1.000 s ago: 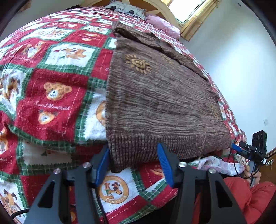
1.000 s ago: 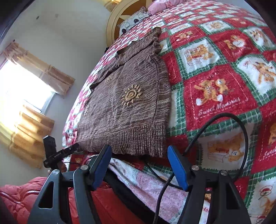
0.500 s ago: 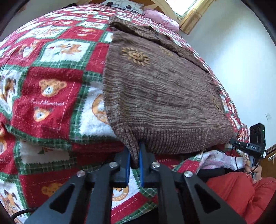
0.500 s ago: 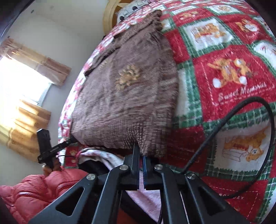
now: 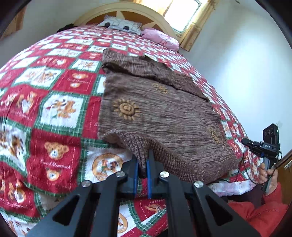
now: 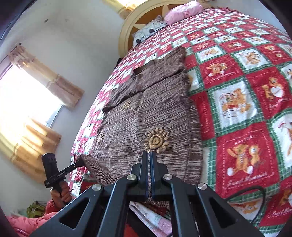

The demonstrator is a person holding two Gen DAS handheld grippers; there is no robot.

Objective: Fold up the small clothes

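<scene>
Through the left wrist camera, my left tongs (image 5: pixel 142 169) are pinched fully together on the ribbed hem of the one brown knitted sweater with embroidered golden suns (image 5: pixel 157 109), at its bottom corner, which is lifted and turned over so the underside shows. I judge this grip is there to carry the hem up toward the collar. The sweater lies flat on the red, green and white teddy-bear patchwork quilt (image 5: pixel 54 102) covering the bed, sleeves folded across the top. I count three suns here

Through the right wrist camera, my right tongs (image 6: pixel 150 169) are likewise closed, hem fabric squeezed between them at the opposite bottom corner, so both corners can travel together. Three suns show again. Two pillows sit by the headboard: one pink ruffled pillow (image 6: pixel 184 10) and one grey patterned pillow (image 6: pixel 147 31)
</scene>
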